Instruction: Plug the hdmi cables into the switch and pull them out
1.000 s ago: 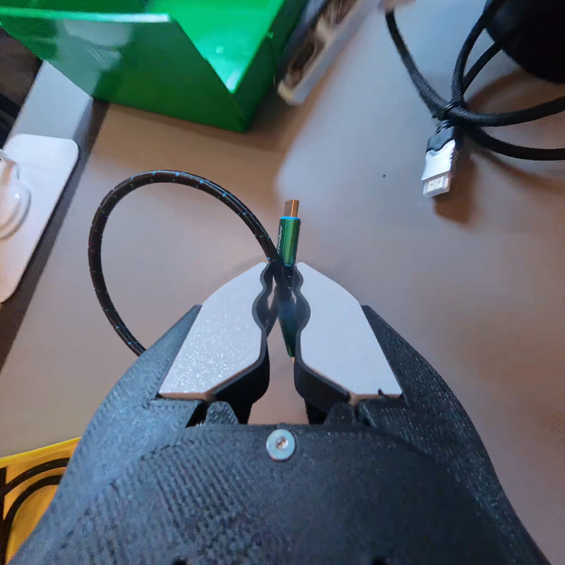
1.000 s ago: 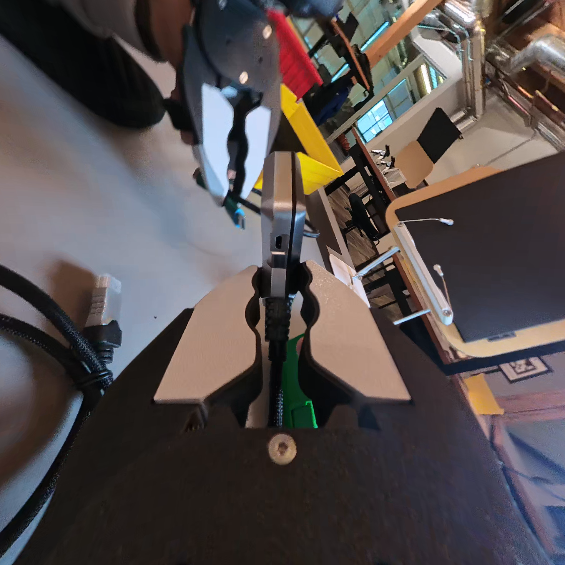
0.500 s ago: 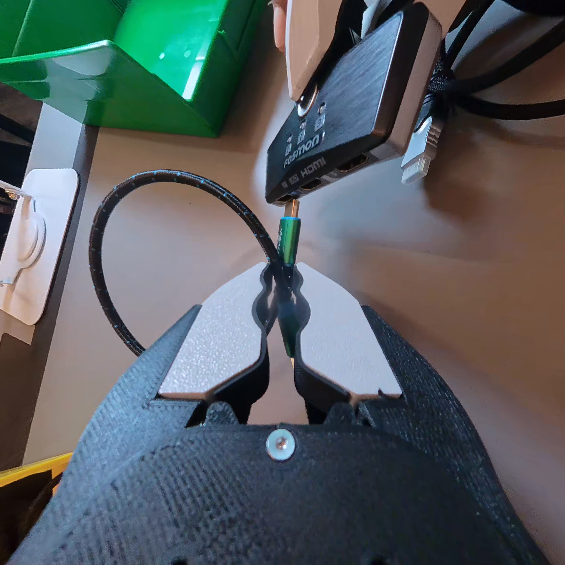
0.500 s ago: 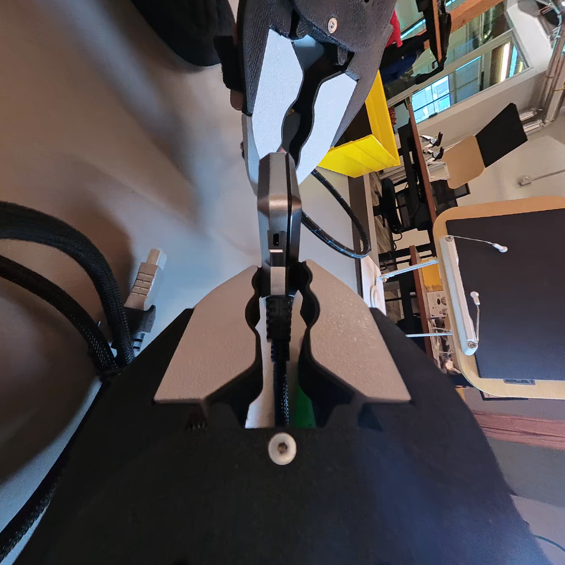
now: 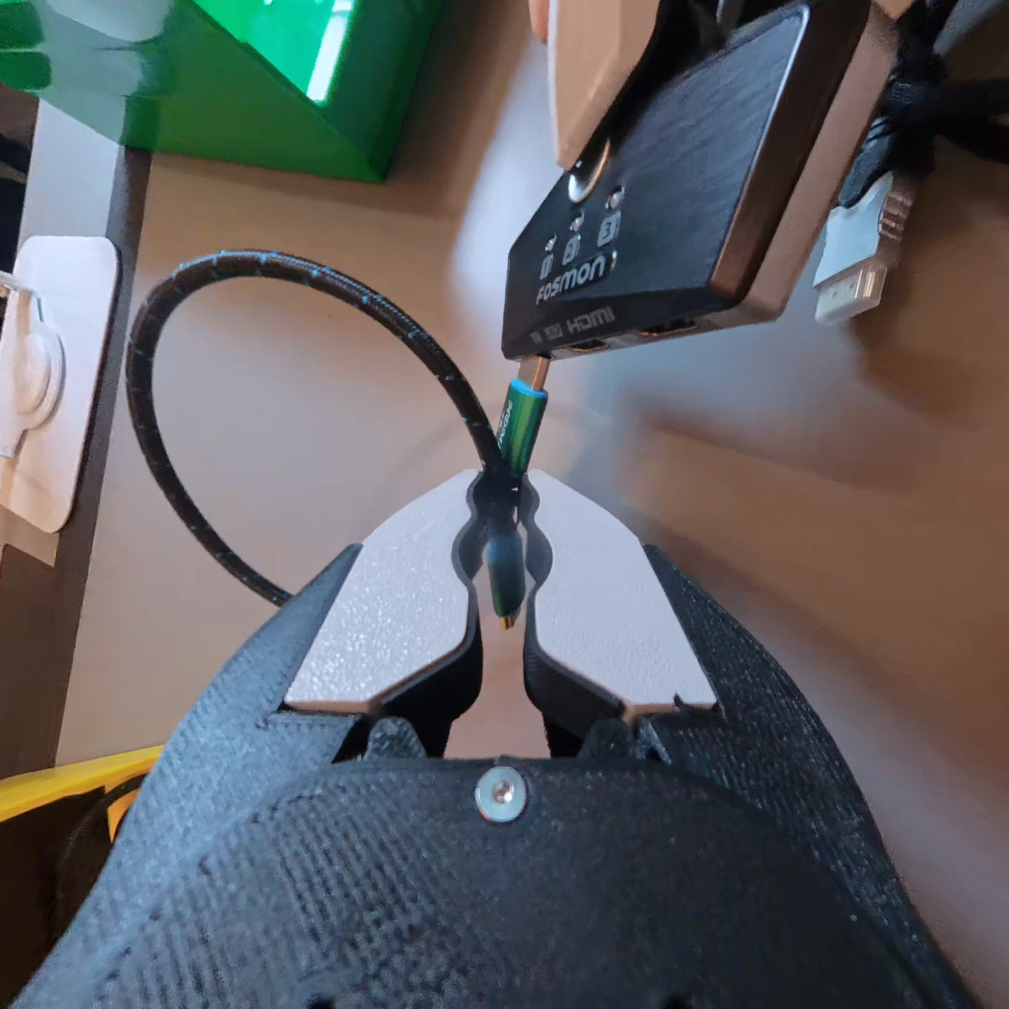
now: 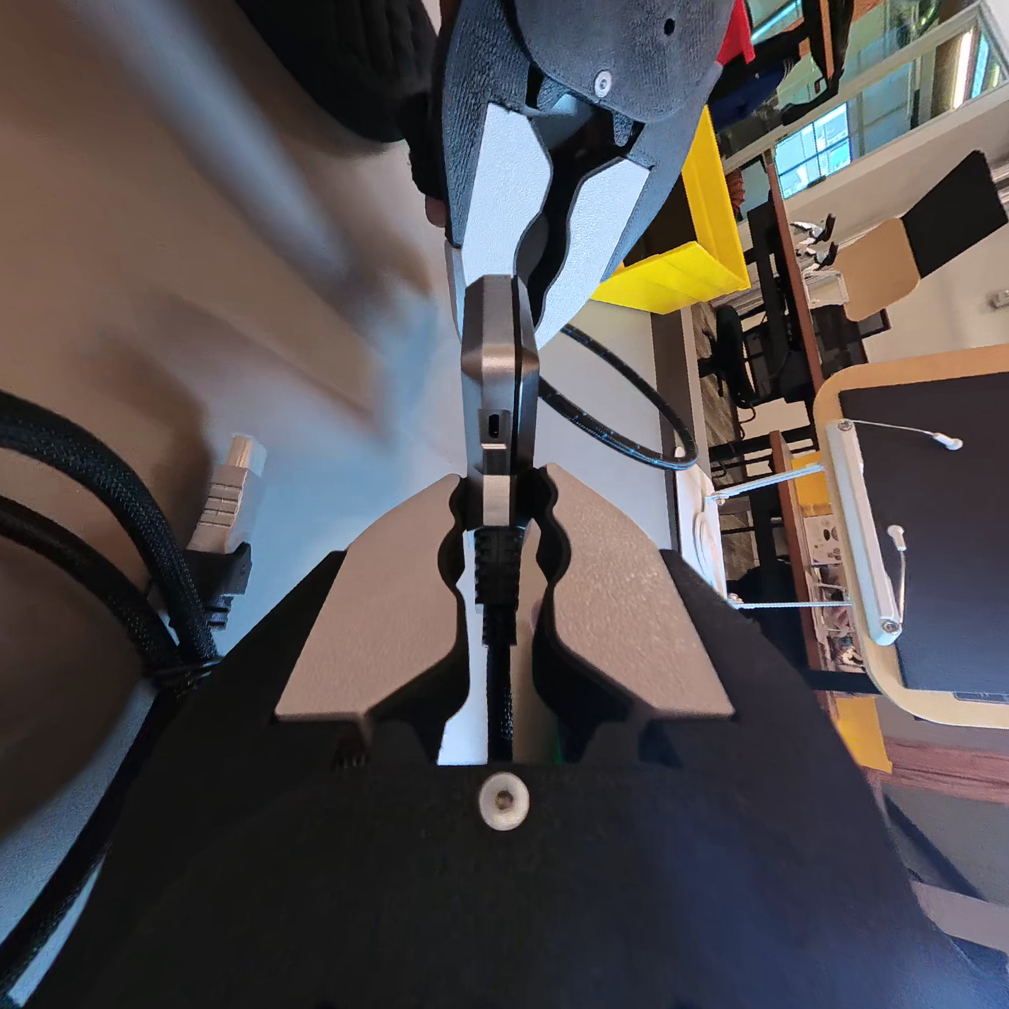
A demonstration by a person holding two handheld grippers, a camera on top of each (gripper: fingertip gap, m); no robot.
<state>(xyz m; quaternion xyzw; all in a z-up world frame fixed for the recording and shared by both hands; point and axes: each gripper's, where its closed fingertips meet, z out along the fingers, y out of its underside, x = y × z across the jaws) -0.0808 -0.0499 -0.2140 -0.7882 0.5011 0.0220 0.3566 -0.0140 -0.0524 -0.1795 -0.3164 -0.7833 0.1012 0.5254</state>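
My left gripper (image 5: 502, 483) is shut on a green HDMI plug (image 5: 517, 426). The plug's gold tip (image 5: 532, 372) sits at the left-most port on the front edge of the black HDMI switch (image 5: 671, 207). Its black braided cable (image 5: 164, 349) loops off to the left. My right gripper (image 6: 498, 480) is shut on the rear end of the switch (image 6: 494, 371), held edge-on above the table, with the switch's own cable (image 6: 498, 579) running back between the jaws. The left gripper (image 6: 546, 218) shows just beyond the switch. How deep the plug sits is hidden.
A loose silver HDMI plug (image 5: 849, 273) on thick black braided cable (image 6: 109, 518) lies on the brown table beside the switch; it also shows in the right wrist view (image 6: 232, 502). A green bin (image 5: 245, 82) stands behind. A white pad (image 5: 49, 382) and a yellow bin (image 6: 693, 262) sit at the table's edge. Across from one pair of fingers to the other is roughly 8 cm.
The switch has come down from the far top of the left wrist view to meet the green plug. The plug's tip now touches the switch's port and tilts slightly right.
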